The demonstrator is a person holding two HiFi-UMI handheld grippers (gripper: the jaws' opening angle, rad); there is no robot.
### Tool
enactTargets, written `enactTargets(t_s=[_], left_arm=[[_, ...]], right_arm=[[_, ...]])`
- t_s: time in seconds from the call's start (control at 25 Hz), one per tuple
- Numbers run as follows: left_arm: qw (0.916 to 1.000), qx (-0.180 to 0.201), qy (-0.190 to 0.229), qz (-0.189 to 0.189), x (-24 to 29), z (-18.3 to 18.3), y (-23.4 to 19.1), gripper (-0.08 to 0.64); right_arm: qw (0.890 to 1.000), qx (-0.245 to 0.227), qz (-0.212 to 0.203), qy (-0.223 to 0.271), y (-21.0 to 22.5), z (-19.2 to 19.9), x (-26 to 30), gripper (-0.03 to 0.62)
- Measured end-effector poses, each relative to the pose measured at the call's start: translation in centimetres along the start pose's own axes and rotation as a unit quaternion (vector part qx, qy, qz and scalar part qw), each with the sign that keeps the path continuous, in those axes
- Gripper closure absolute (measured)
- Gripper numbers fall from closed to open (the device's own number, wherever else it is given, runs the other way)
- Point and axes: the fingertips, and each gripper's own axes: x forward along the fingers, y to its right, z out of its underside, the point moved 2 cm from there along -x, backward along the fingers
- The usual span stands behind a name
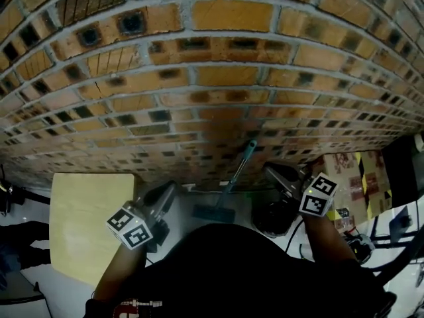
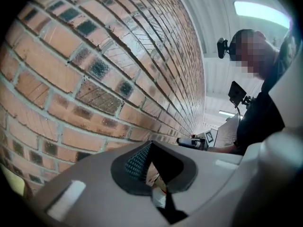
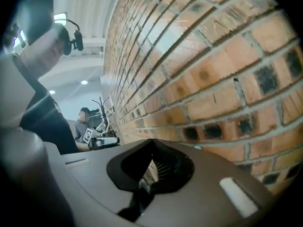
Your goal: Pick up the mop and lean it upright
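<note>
The mop leans upright against the brick wall point(image 1: 212, 78); its teal handle point(image 1: 238, 169) slopes down to a dark flat head point(image 1: 213, 212) on the floor. My left gripper point(image 1: 171, 191) hangs left of the mop head, apart from it, jaws together with nothing between them. To the right of the handle my right gripper point(image 1: 269, 170) is also clear of it, jaws shut and empty. In the left gripper view the jaws point(image 2: 150, 144) meet at their tips and point along the wall. In the right gripper view the jaws point(image 3: 152, 142) are closed too.
A pale wooden tabletop point(image 1: 89, 217) stands at the left, close to the wall. A black bucket point(image 1: 275, 218) sits right of the mop head. Behind my right gripper is a cardboard box point(image 1: 354, 177) with yellow-black marks. Another person point(image 3: 84, 119) stands far along the wall.
</note>
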Motion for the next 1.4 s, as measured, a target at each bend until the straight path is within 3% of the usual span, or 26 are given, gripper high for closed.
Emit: enactTargets(t_s=[0.2, 0.52, 1.4], left_arm=[[0.9997, 0.013, 0.017, -0.007, 0.1, -1.7, 0.2, 0.565], [0.9993, 0.017, 0.027, -0.020, -0.9, -3.0, 0.1, 0.565], [0.9994, 0.016, 0.028, -0.015, -1.2, -2.3, 0.3, 0.565]], right_arm=[[0.999, -0.023, -0.025, 0.036, -1.9, -3.0, 0.0, 0.578], [0.999, -0.038, -0.026, 0.024, -3.3, -2.5, 0.6, 0.578], [0.998, -0.066, -0.020, -0.009, -3.5, -0.9, 1.5, 0.580]])
